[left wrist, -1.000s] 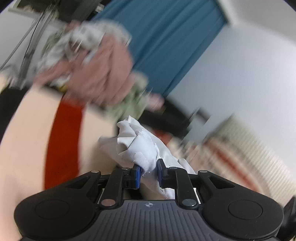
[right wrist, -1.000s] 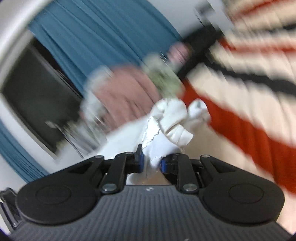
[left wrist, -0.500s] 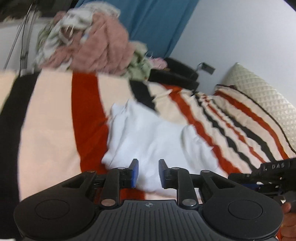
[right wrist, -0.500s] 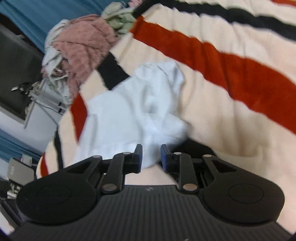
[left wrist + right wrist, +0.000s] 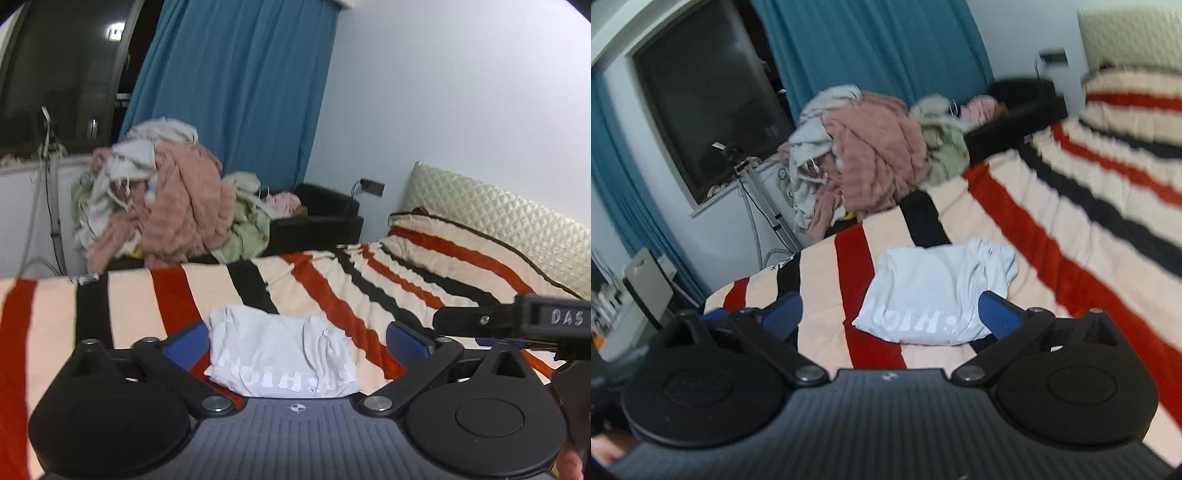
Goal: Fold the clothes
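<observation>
While both grippers are held above the bed, the white shirt [image 5: 280, 354] is seen lying folded on the striped blanket [image 5: 369, 291], near its front edge. The left gripper [image 5: 295, 341] is spread wide, its blue pads [image 5: 184, 345] standing apart on either side of the shirt, and nothing is held between them. The right gripper [image 5: 892, 312] is likewise spread wide and empty, with the shirt [image 5: 934, 291] framed between its pads [image 5: 997, 310] in the right wrist view. Pale lettering is shown along the shirt's near edge, though it cannot be read. A pile of clothes [image 5: 162, 203], pink and grey and green, is heaped beyond the far edge of the blanket, well apart from the shirt. A blue curtain [image 5: 236, 88] is hung behind the pile, and a quilted pillow [image 5: 491, 221] is set at the head of the bed. Part of the right gripper's body is caught at the right edge of the left wrist view.
</observation>
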A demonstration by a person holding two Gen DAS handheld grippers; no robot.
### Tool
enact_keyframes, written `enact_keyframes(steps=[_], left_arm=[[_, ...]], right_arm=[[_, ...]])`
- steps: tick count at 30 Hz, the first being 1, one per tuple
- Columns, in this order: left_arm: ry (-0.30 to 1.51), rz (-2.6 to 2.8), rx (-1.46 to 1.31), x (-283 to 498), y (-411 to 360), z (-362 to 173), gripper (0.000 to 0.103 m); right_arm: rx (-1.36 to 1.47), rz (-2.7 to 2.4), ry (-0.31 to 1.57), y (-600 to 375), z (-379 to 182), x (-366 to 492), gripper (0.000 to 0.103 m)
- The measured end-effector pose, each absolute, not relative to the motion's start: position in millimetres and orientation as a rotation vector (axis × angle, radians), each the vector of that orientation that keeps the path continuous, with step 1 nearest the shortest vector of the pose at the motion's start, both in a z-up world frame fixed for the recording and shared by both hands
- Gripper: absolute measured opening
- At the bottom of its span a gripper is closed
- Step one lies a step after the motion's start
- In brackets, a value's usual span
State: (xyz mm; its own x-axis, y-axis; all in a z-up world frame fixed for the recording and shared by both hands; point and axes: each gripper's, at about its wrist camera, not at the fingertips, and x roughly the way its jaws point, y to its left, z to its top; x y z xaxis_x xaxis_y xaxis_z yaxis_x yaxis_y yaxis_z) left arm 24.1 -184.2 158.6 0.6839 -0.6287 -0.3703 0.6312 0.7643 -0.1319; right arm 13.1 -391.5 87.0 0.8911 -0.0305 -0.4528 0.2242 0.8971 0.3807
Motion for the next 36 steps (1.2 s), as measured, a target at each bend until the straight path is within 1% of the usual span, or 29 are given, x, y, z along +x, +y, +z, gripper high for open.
enact_keyframes(steps=[6, 10, 13, 16, 22, 25, 31, 36], left_arm=[[0.369, -0.691, 0.035, -39, -153, 182, 0.103], [0.338, -0.66, 0.012, -68, -129, 180, 0.103], [0.285, -0.606, 0.025, -85, -115, 176, 0.103], [0.27, -0.585, 0.041, -96, -106, 169, 0.103], [0.281, -0.567, 0.019, -93, -88, 144, 0.103], [0.309, -0.567, 0.012, -78, -83, 125, 0.103], [0.305, -0.542, -0.008, -63, -71, 98, 0.103], [0.304, -0.524, 0.031, -56, -72, 82, 0.103]], right_arm=[[0.315, -0.158, 0.348, -356, 103, -42, 0.103], [0.29, -0.156, 0.309, -343, 98, -65, 0.103], [0.274, -0.158, 0.287, -335, 87, -74, 0.103], [0.252, -0.167, 0.273, -324, 77, -79, 0.103], [0.21, -0.188, 0.24, -306, 55, -74, 0.103], [0.183, -0.208, 0.23, -297, 39, -68, 0.103], [0.147, -0.231, 0.244, -286, 5, -55, 0.103], [0.094, -0.244, 0.272, -280, -20, -46, 0.103]])
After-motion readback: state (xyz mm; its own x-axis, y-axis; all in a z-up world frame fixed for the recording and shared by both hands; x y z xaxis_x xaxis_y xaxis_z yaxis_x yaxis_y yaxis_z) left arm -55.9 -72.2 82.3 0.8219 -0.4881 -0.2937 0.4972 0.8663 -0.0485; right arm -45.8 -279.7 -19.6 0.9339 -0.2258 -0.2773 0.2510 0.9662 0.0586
